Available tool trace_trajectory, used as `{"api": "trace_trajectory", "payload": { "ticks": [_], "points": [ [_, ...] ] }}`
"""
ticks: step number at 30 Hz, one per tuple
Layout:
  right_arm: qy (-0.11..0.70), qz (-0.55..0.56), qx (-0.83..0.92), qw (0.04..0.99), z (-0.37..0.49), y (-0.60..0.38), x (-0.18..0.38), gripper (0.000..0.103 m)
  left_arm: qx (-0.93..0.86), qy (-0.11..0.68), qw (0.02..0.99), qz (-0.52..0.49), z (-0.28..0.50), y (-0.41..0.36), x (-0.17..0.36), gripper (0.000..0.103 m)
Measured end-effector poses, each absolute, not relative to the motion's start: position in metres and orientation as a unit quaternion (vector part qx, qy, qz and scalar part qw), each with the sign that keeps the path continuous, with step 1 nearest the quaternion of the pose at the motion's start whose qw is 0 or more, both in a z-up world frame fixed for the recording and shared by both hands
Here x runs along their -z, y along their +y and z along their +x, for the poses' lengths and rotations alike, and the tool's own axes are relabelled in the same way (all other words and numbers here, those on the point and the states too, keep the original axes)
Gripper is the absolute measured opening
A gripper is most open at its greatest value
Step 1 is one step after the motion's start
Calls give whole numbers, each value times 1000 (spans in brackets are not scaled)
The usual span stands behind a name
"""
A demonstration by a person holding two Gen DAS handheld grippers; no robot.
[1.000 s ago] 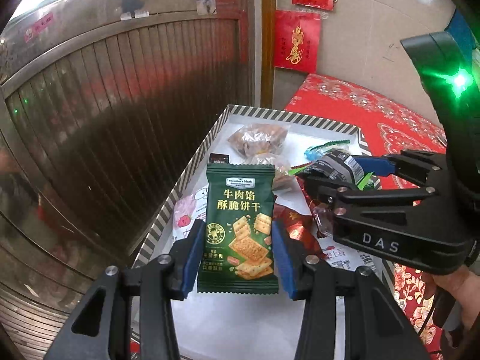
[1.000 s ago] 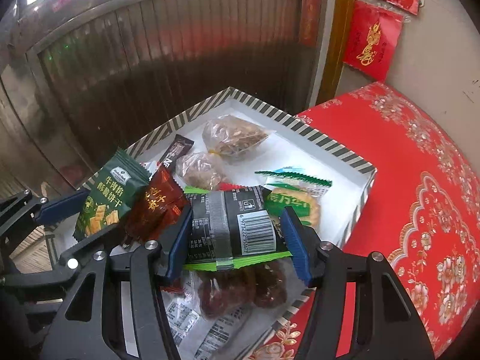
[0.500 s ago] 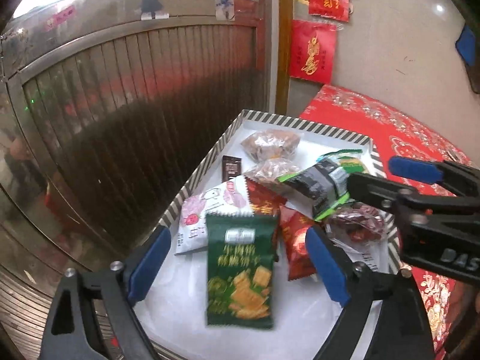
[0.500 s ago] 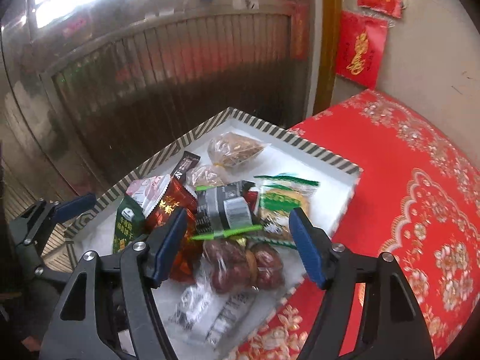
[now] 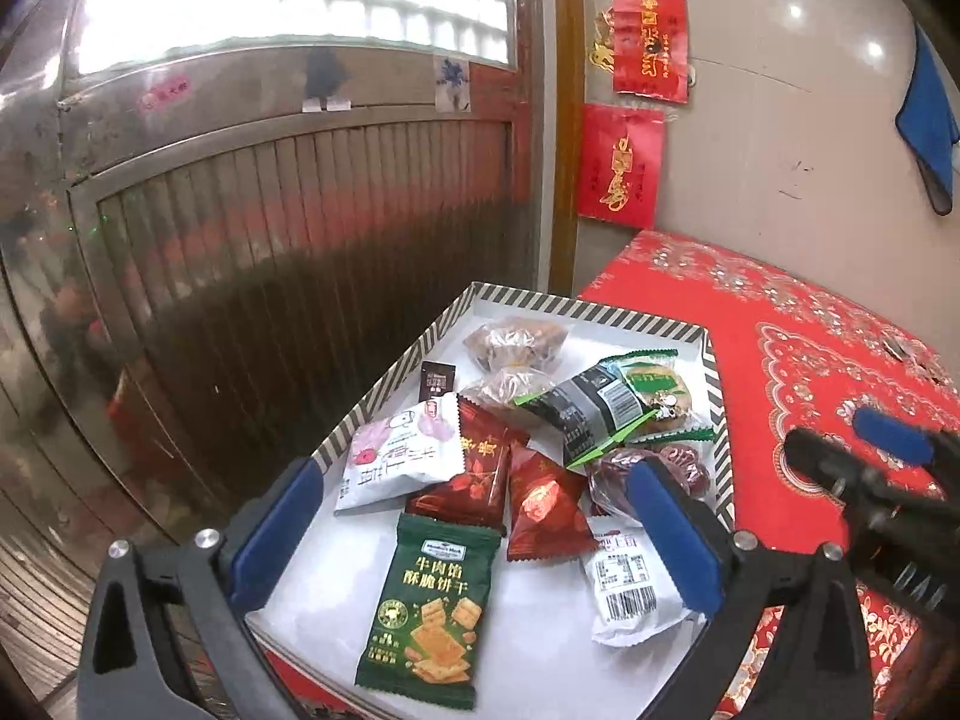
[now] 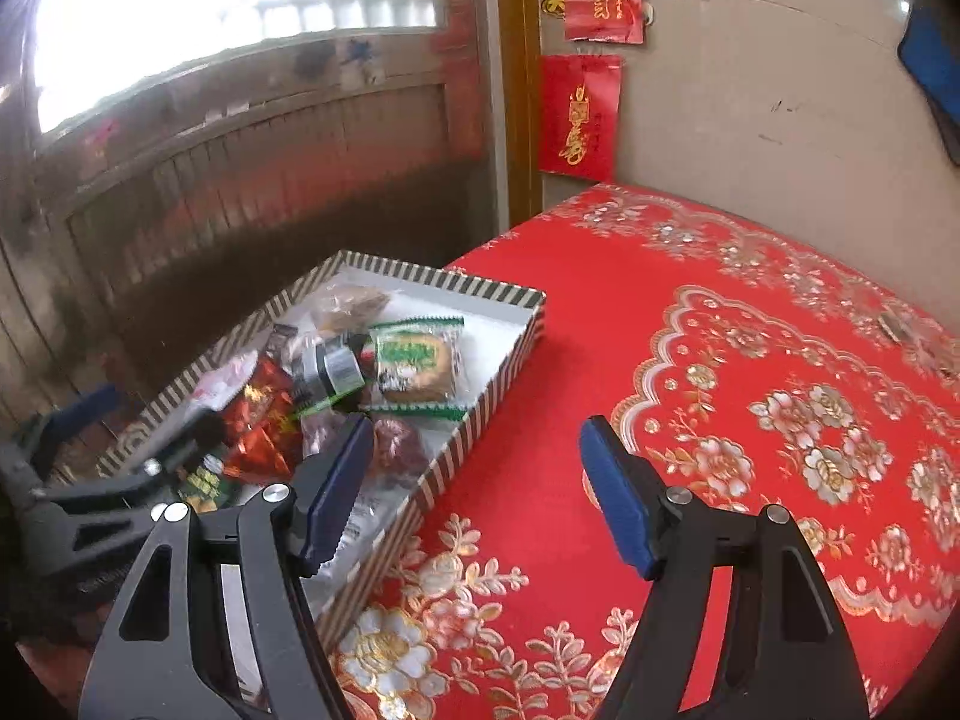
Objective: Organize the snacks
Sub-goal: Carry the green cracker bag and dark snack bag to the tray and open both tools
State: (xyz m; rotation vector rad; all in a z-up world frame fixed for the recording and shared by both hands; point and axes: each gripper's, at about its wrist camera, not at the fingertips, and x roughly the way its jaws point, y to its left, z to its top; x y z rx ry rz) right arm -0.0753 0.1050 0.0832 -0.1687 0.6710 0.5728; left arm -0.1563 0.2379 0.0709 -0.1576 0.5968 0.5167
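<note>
The red floral counter (image 6: 750,360) carries a striped tray (image 5: 384,390) at its nine o'clock edge. The snacks lie inside it — green cracker packet (image 5: 429,606) at six o'clock. Left claw (image 5: 474,534) is opening, gripping nothing; right claw (image 6: 474,480) gapes empty.

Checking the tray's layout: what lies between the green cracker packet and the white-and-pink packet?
In the left wrist view, a dark red packet lies between the green cracker packet and the white-and-pink packet.
</note>
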Motion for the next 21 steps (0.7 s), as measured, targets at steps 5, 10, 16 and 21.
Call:
{"api": "trace_trajectory", "payload": {
  "ticks": [5, 10, 16, 21],
  "points": [
    [330, -80, -285, 897, -84, 105, -69, 72, -263, 293, 917, -69, -162, 232, -68, 103],
    [330, -83, -286, 896, -91, 102, -65, 72, -268, 284, 919, -52, -167, 227, -67, 103],
    [328, -83, -286, 897, -95, 99, -66, 72, -255, 285, 922, -63, -169, 229, -69, 103],
    [327, -86, -285, 897, -95, 102, -66, 72, -257, 291, 919, -70, -169, 236, -67, 103]
  ]
}}
